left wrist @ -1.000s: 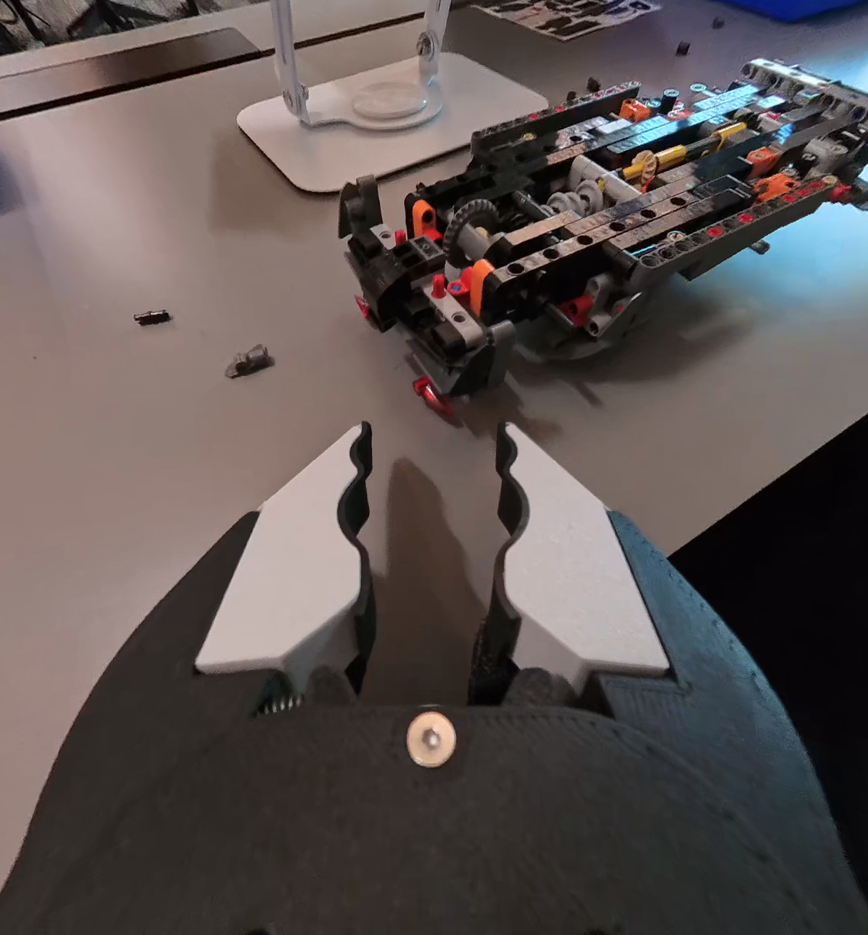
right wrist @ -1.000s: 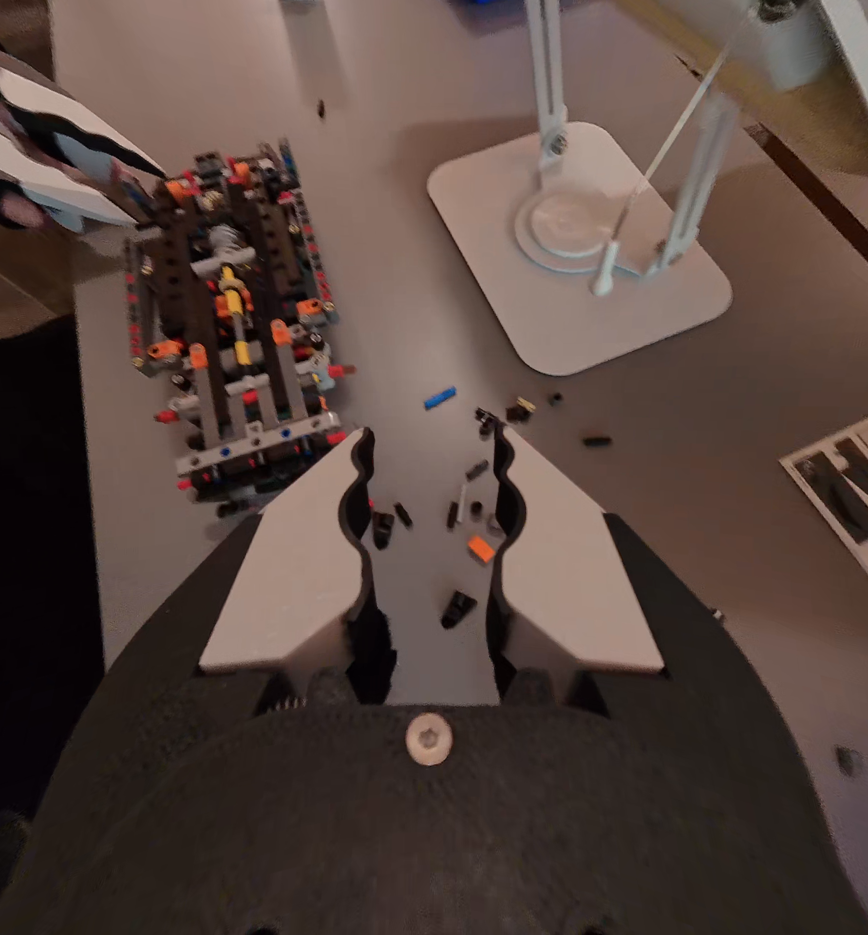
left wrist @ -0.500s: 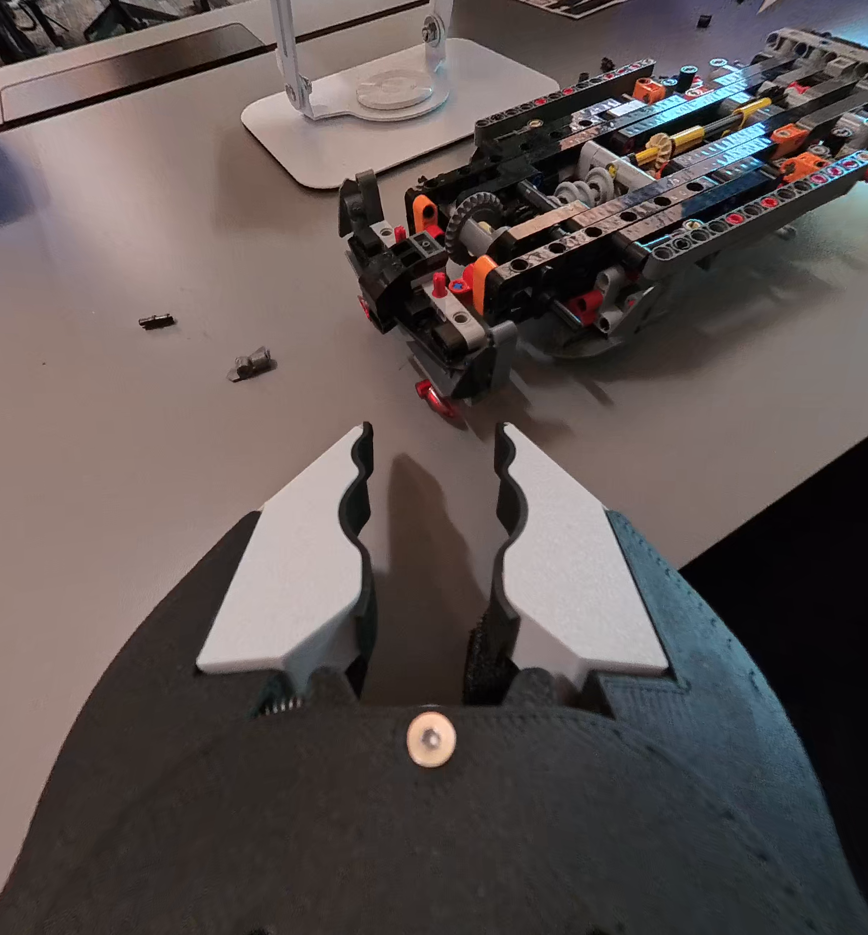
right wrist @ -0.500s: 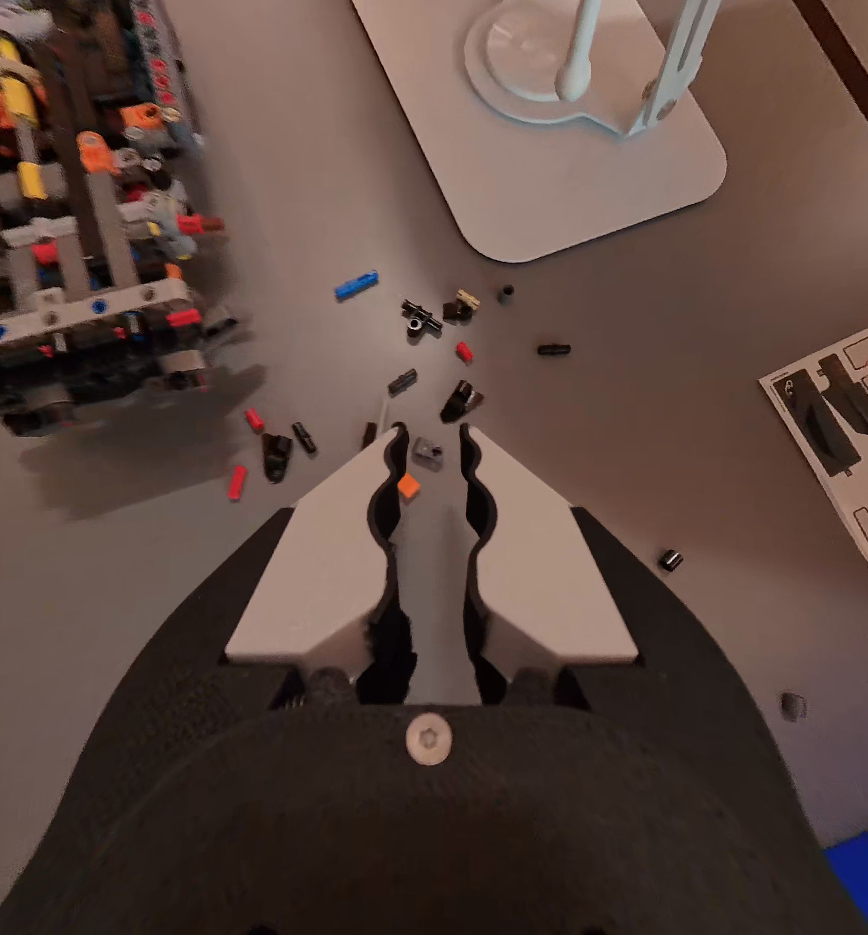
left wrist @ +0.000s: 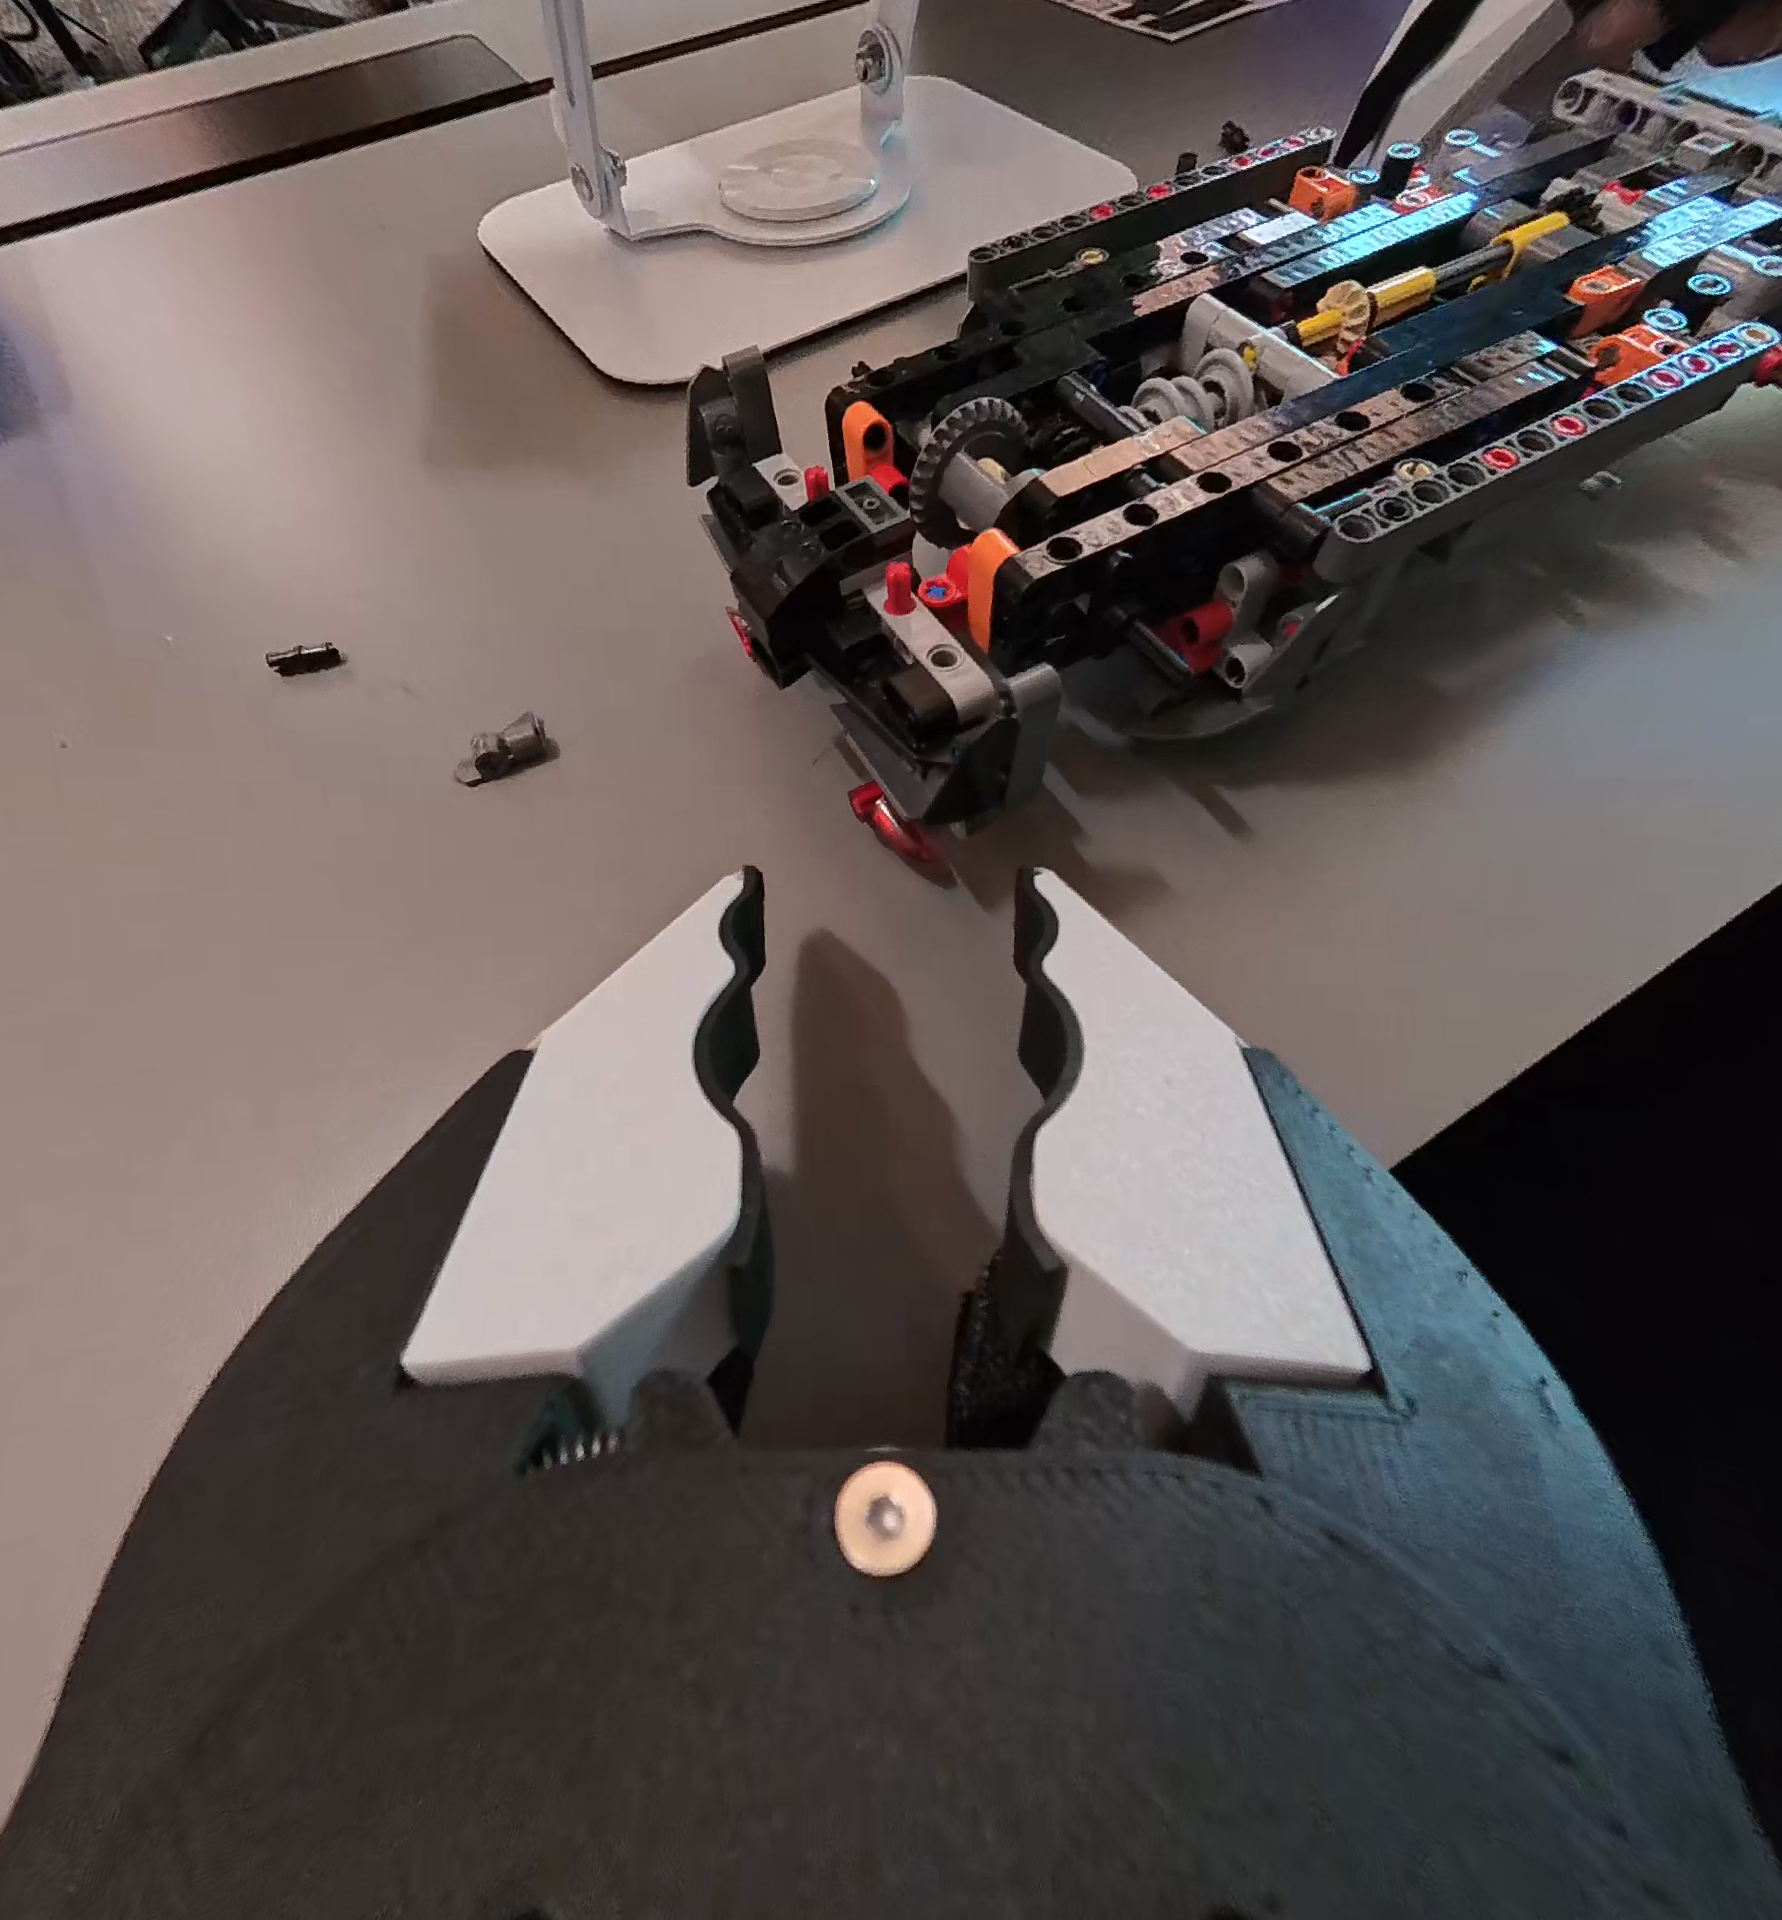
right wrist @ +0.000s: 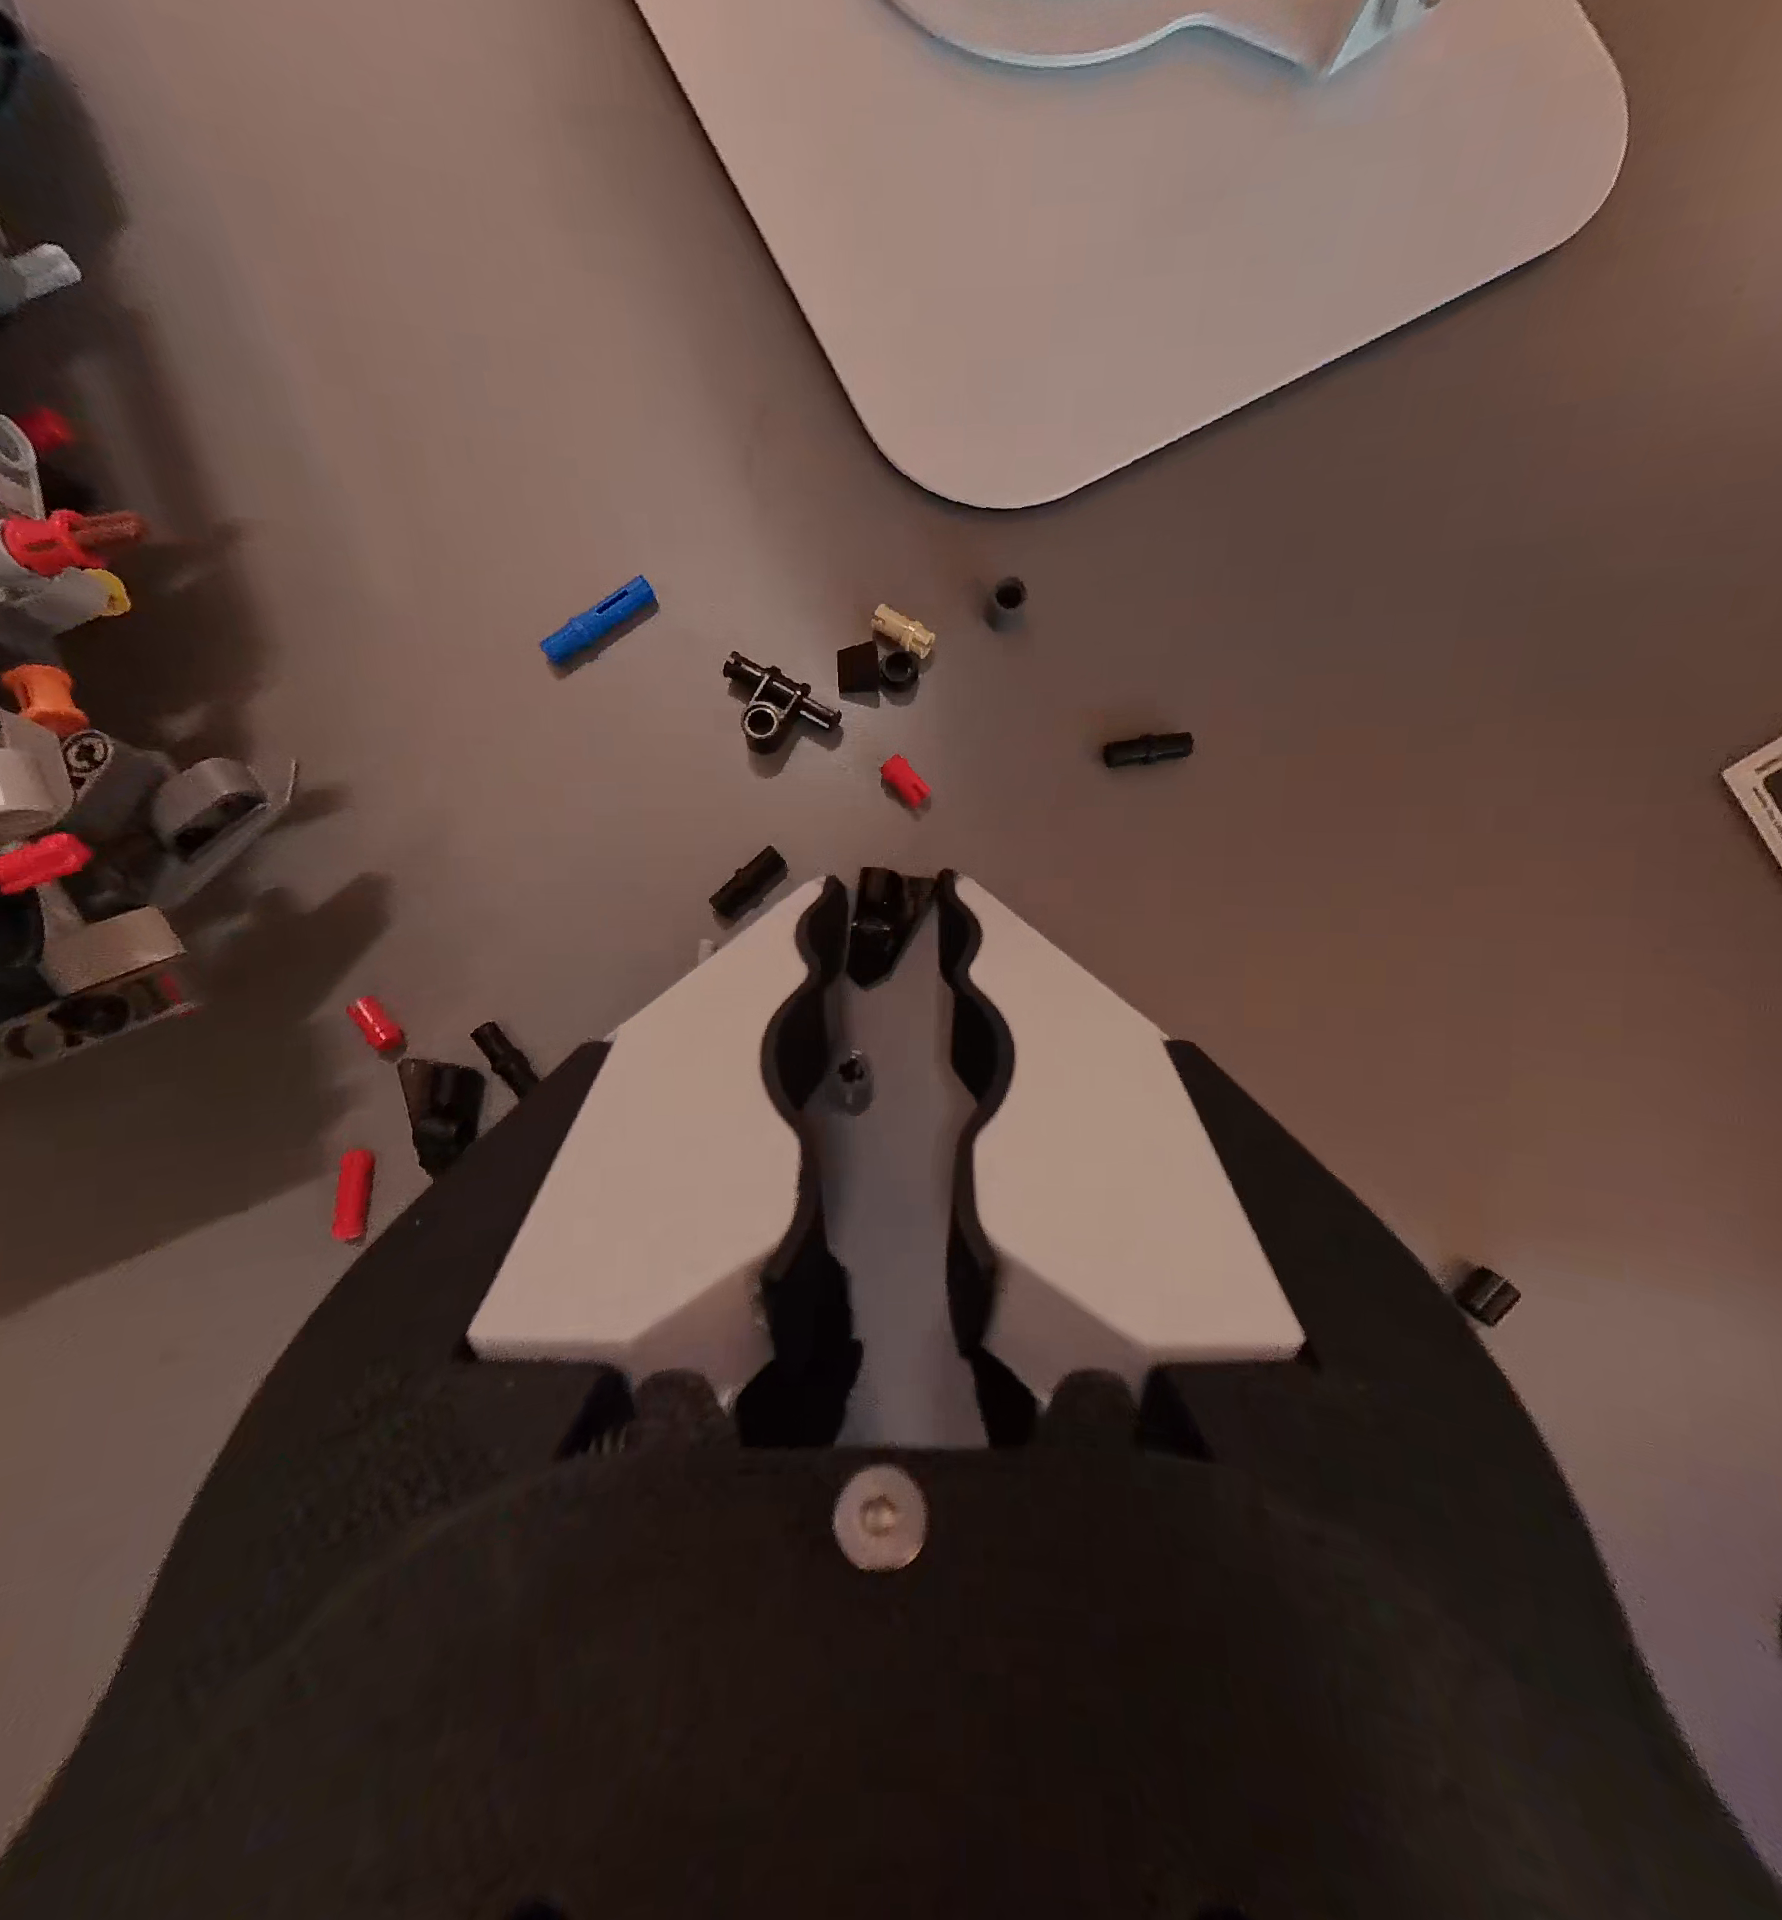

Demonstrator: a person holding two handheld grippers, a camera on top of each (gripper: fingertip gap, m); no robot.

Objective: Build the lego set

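Dim, warm light; wide-angle bending at edges. Left view sharp, glare on the model's beams (left wrist: 1386, 416). Right view soft, with dark shadows on the counter (right wrist: 1282, 675).

Two black grippers with pale grey fingers

The left gripper (left wrist: 887, 914) and right gripper (right wrist: 887, 894) look the same — rough black bodies, wavy black pads, one shiny round screw each.
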